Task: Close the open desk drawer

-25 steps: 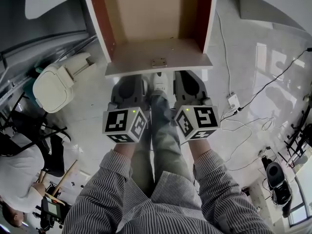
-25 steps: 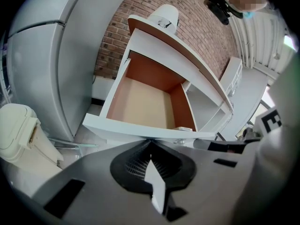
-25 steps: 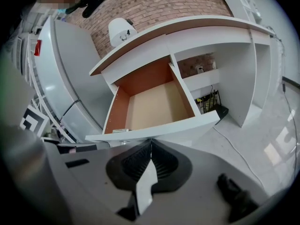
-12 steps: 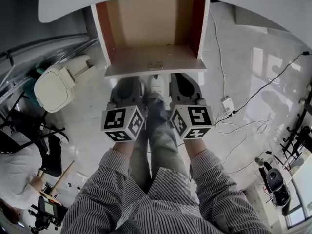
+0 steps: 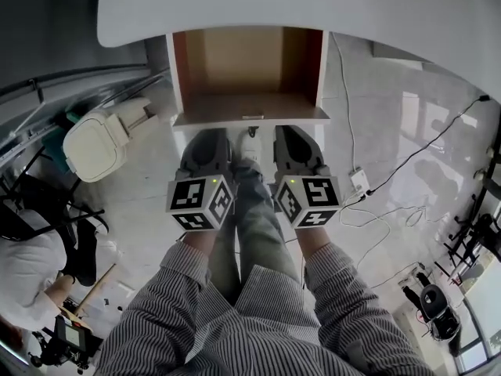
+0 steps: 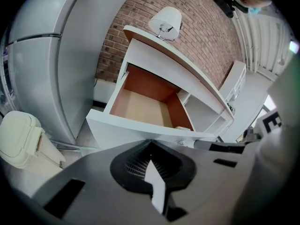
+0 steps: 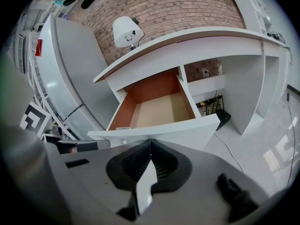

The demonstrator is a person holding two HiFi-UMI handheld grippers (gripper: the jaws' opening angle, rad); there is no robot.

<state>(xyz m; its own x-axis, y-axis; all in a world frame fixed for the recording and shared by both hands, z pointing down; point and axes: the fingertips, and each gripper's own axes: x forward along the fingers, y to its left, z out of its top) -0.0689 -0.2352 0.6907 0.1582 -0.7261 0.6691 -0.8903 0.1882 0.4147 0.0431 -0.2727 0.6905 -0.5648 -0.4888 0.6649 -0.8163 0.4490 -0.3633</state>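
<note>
The desk drawer (image 5: 249,121) stands part open under the white desk top (image 5: 313,6). It has a white front and a bare brown inside with nothing in it. My left gripper (image 5: 210,135) and right gripper (image 5: 286,133) sit side by side, both shut, tips right at the drawer's front panel. In the left gripper view the drawer (image 6: 140,108) is just beyond the shut left gripper (image 6: 150,142). The right gripper view shows the same drawer (image 7: 159,108) ahead of the shut right gripper (image 7: 151,140). Neither gripper holds anything.
A white lidded bin (image 5: 94,141) stands on the floor left of the drawer. Cables and a power strip (image 5: 358,180) lie to the right. A seated person (image 5: 27,276) is at lower left. A lamp (image 7: 127,31) stands on the desk. My legs (image 5: 258,218) are between the grippers.
The drawer has slid further in under the desk top, and less of its inside shows. Both grippers have moved forward with its front.
</note>
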